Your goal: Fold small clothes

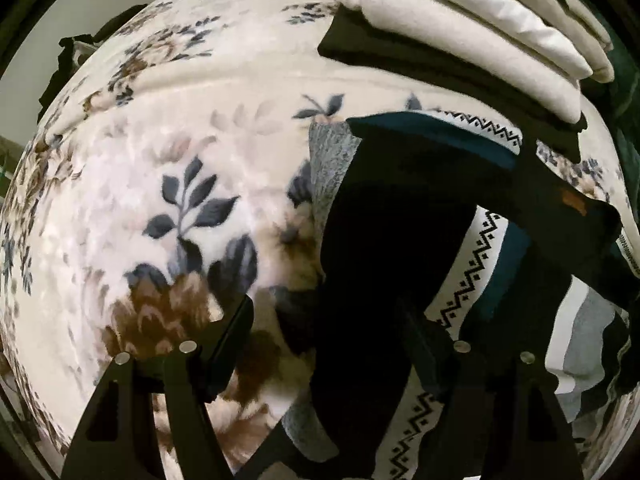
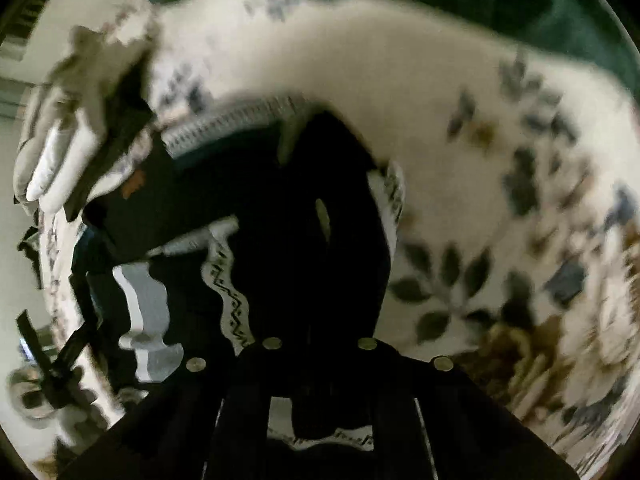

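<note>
Sweater (image 1: pixel 384 248) edge between left gripper (image 1: pixel 332 320) jaws — blanket (image 1: pixel 160 160) bare beside.

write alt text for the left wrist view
The open left gripper points down over a dark garment with white zigzag trim lying on a floral blanket. A stack of folded cream and black clothes sits beyond it.

Floral blanket (image 1: pixel 168 152) bears a patterned dark garment (image 1: pixel 400 248) and folded clothes (image 1: pixel 460 28).
</note>
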